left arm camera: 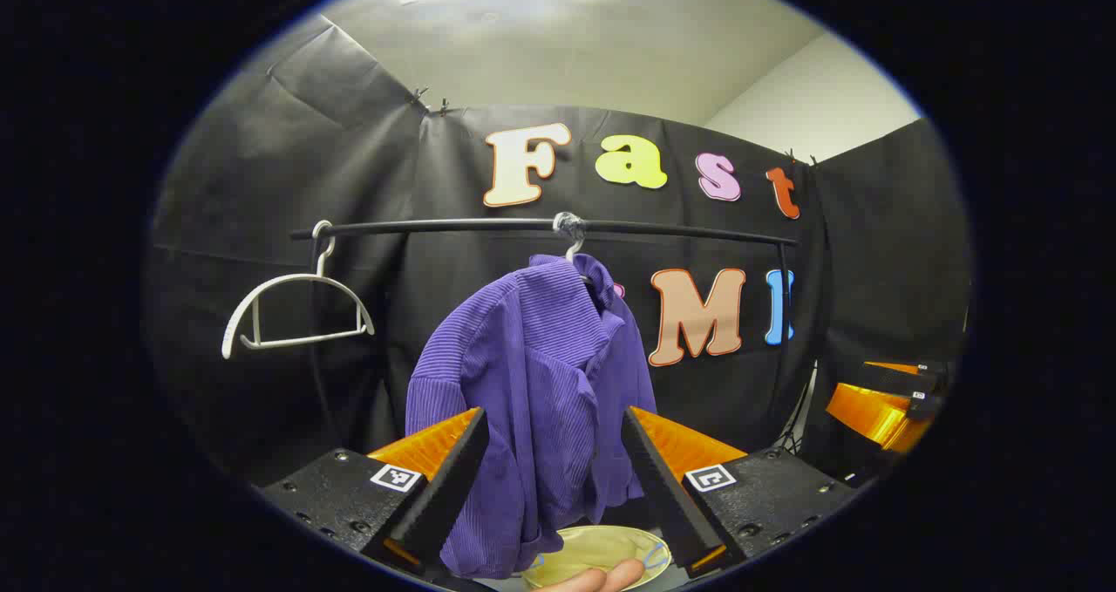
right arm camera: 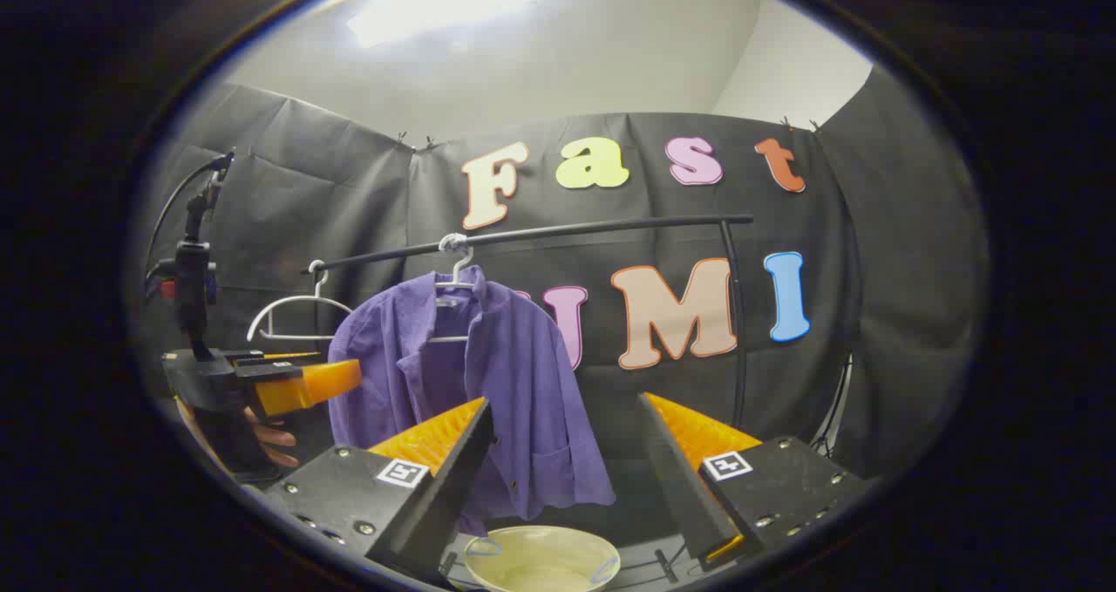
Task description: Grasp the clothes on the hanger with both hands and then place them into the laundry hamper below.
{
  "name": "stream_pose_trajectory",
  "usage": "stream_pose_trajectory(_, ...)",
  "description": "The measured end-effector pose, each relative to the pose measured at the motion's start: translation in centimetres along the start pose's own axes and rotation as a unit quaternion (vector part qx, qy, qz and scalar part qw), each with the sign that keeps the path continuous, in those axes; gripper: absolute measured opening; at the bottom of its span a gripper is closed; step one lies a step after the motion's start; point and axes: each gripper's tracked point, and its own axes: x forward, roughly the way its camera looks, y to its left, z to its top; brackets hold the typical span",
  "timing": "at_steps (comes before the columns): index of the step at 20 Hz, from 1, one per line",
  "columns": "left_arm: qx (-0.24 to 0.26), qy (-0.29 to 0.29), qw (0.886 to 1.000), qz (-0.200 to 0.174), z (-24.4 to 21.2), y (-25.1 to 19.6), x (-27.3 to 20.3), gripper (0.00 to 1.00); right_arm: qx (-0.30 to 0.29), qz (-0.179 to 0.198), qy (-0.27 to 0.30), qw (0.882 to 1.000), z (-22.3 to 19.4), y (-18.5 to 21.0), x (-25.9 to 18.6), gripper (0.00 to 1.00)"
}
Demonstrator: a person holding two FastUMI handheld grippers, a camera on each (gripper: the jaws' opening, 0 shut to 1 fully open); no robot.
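Observation:
A purple ribbed shirt (left arm camera: 540, 357) hangs on a white hanger (left arm camera: 574, 243) from a black rail (left arm camera: 680, 230). My left gripper (left arm camera: 554, 431) is open, and the shirt shows between and beyond its fingers. In the right gripper view the shirt (right arm camera: 514, 374) hangs left of centre, and my right gripper (right arm camera: 565, 409) is open and short of it, its left finger overlapping the hem. The left gripper (right arm camera: 301, 381), held by a hand (right arm camera: 266, 439), points at the shirt's left sleeve. A pale round hamper (right arm camera: 540, 557) sits below the shirt.
An empty white hanger (left arm camera: 292, 313) hangs at the rail's left end. The rail's upright post (right arm camera: 737, 313) stands at the right. A camera on a stand (right arm camera: 192, 261) rises at the far left. The right gripper (left arm camera: 881, 404) shows at the right. Fingertips (left arm camera: 593, 580) show over the hamper (left arm camera: 602, 548).

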Motion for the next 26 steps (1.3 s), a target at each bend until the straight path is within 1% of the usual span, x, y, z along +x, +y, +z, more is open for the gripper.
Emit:
stream_pose_trajectory(1,0.000,-0.002,1.000,0.002,0.0,0.1,0.0,0.90,-0.001,-0.001,-0.001,1.000,-0.3,0.1,0.0,0.98)
stream_pose_trajectory(2,0.003,-0.003,1.000,0.007,0.0,0.5,0.2,0.94,0.000,-0.002,-0.001,1.000,-0.6,0.1,0.4,0.99)
stream_pose_trajectory(3,0.008,-0.007,1.000,0.011,0.1,0.8,0.3,0.90,0.001,-0.009,0.002,1.000,-1.0,-0.1,0.8,0.99)
stream_pose_trajectory(5,0.011,-0.012,1.000,0.016,0.1,1.1,0.6,0.90,-0.002,-0.010,0.008,1.000,-1.4,-0.1,2.4,0.98)
stream_pose_trajectory(6,0.009,-0.010,1.000,0.017,0.0,1.1,0.7,0.90,-0.002,-0.007,0.005,1.000,-1.4,0.0,3.2,0.96)
stream_pose_trajectory(7,0.006,-0.008,1.000,0.017,-0.3,1.2,0.9,0.90,-0.001,-0.001,0.004,1.000,-1.5,0.1,3.8,0.98)
stream_pose_trajectory(8,0.002,-0.008,1.000,0.017,-0.4,1.1,1.1,0.90,0.000,0.005,0.002,1.000,-1.6,0.3,4.6,0.98)
stream_pose_trajectory(9,0.003,-0.008,1.000,0.017,-0.5,0.8,1.4,0.94,0.004,0.012,0.002,1.000,-2.0,0.4,4.9,0.98)
stream_pose_trajectory(10,0.006,-0.007,1.000,0.015,-0.5,0.5,1.6,0.90,0.008,0.022,0.000,1.000,-2.0,0.6,5.5,0.98)
stream_pose_trajectory(12,0.009,-0.009,1.000,0.009,-0.8,-0.4,2.1,0.90,0.015,0.043,0.000,0.999,-2.3,1.0,6.6,0.98)
stream_pose_trajectory(13,0.011,-0.007,1.000,0.006,-1.1,-0.9,2.5,0.94,0.016,0.050,0.002,0.999,-2.6,1.1,7.0,0.94)
stream_pose_trajectory(14,0.013,-0.004,1.000,0.000,-1.3,-1.6,2.7,0.92,0.016,0.057,0.004,0.998,-2.8,1.1,7.5,0.99)
stream_pose_trajectory(15,0.017,-0.004,1.000,-0.001,-1.4,-2.1,3.0,0.90,0.016,0.064,0.004,0.998,-2.9,1.3,8.2,0.99)
stream_pose_trajectory(16,0.023,-0.005,1.000,0.001,-1.4,-2.4,3.4,0.90,0.014,0.070,0.005,0.997,-3.1,1.4,9.0,0.98)
stream_pose_trajectory(17,0.030,-0.005,1.000,0.003,-1.6,-2.7,3.9,0.94,0.012,0.077,0.007,0.997,-3.2,1.6,9.6,0.98)
stream_pose_trajectory(18,0.034,-0.003,0.999,0.005,-1.9,-3.0,4.3,0.90,0.010,0.083,0.010,0.996,-3.4,1.8,10.4,0.98)
stream_pose_trajectory(19,0.034,-0.001,0.999,0.006,-2.3,-3.2,4.7,0.90,0.010,0.090,0.013,0.996,-3.6,2.1,11.2,0.98)
stream_pose_trajectory(21,0.029,0.006,0.999,0.014,-3.2,-3.3,5.6,0.91,0.008,0.109,0.016,0.994,-4.2,3.2,12.9,1.00)
stream_pose_trajectory(22,0.033,0.002,0.999,0.028,-3.3,-2.9,6.2,0.92,0.004,0.115,0.022,0.993,-4.8,3.8,13.6,0.98)
stream_pose_trajectory(24,0.052,-0.016,0.997,0.055,-2.9,-1.9,7.3,0.95,0.003,0.128,0.033,0.991,-5.5,4.7,15.2,0.99)
stream_pose_trajectory(26,0.057,-0.017,0.996,0.071,-3.7,-1.4,8.4,0.94,0.006,0.145,0.040,0.989,-6.0,5.7,16.9,0.98)
